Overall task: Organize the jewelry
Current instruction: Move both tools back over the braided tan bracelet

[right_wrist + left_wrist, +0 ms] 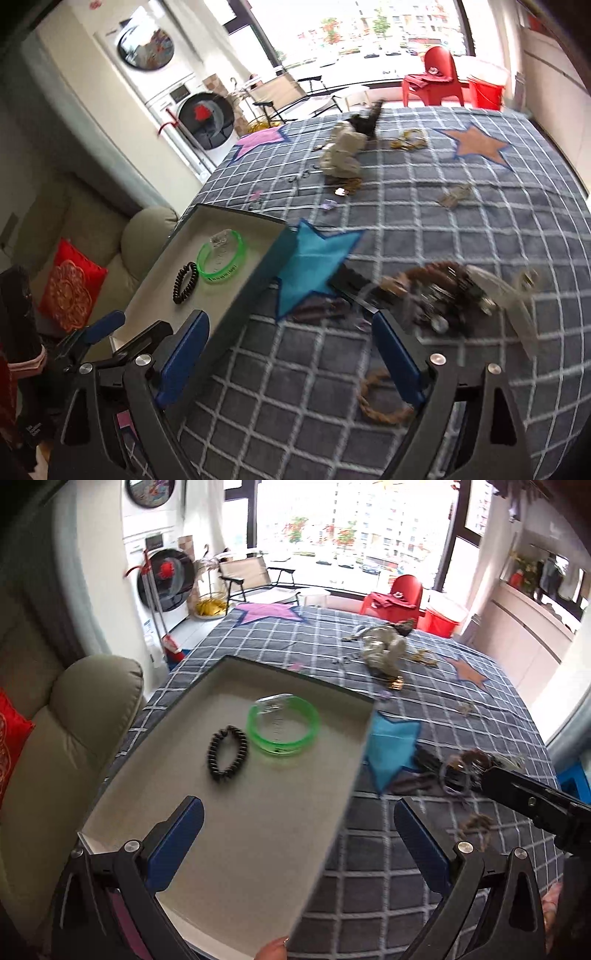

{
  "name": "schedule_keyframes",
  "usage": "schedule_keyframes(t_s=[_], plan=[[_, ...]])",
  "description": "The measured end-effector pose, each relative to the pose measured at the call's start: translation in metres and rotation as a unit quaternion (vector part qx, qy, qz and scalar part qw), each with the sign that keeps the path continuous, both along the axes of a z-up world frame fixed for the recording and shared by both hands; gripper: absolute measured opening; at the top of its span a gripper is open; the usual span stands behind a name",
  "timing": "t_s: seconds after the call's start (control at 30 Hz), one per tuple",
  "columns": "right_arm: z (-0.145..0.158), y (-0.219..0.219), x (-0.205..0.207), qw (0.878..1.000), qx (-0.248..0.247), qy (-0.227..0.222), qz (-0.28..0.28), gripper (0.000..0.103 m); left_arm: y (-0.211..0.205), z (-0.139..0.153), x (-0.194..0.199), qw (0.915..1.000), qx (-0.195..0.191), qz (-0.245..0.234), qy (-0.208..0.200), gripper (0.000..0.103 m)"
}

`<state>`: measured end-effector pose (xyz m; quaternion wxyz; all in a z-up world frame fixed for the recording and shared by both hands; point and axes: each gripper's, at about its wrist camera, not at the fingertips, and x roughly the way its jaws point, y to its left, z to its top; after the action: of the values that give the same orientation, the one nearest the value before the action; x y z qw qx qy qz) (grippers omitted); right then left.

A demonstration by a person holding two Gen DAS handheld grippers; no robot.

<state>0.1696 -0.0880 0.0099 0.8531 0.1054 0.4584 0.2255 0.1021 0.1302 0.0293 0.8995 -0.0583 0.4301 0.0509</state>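
Hovering both claws wide open and empty: left claw (299, 834) over tray (258, 867), right claw (288, 350) near tangled jewelry pile (443, 295); risk snagging several pieces at once.

You will find no text you can read here. The green bangle (221, 257) in the tray (236, 295) carries dark lettering, too blurred to make out.

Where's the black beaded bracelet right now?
In both wrist views the black beaded bracelet lies inside the tray, just left of the green bangle, on the left side of the checked bedspread.
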Motion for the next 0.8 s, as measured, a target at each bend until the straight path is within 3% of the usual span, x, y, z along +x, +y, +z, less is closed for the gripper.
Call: schedule_keyframes(t_s=[0.03, 0.2, 0.43, 0.8], plan=[[-0.001, -0.007, -0.003, 1.0, 0.004, 0.004, -0.005, 0.103, -0.007, 0.001, -0.002, 1.0, 0.006, -0.003, -0.002, 0.103], [-0.01, -0.045, -0.019, 0.999, 0.021, 0.008, -0.035, 0.103, -0.031, 0.002, -0.009, 0.9999, 0.01, -0.013, -0.004, 0.103], [-0.018, -0.092, -0.035, 0.997, 0.021, 0.011, -0.072, 0.103, -0.059, -0.011, -0.012, 0.9984, -0.014, -0.052, 0.018, 0.103], [-0.037, -0.155, -0.037, 0.989, -0.054, 0.041, -0.128, 0.103, -0.103, -0.034, -0.004, 0.9943, -0.012, -0.096, 0.043, 0.103]])
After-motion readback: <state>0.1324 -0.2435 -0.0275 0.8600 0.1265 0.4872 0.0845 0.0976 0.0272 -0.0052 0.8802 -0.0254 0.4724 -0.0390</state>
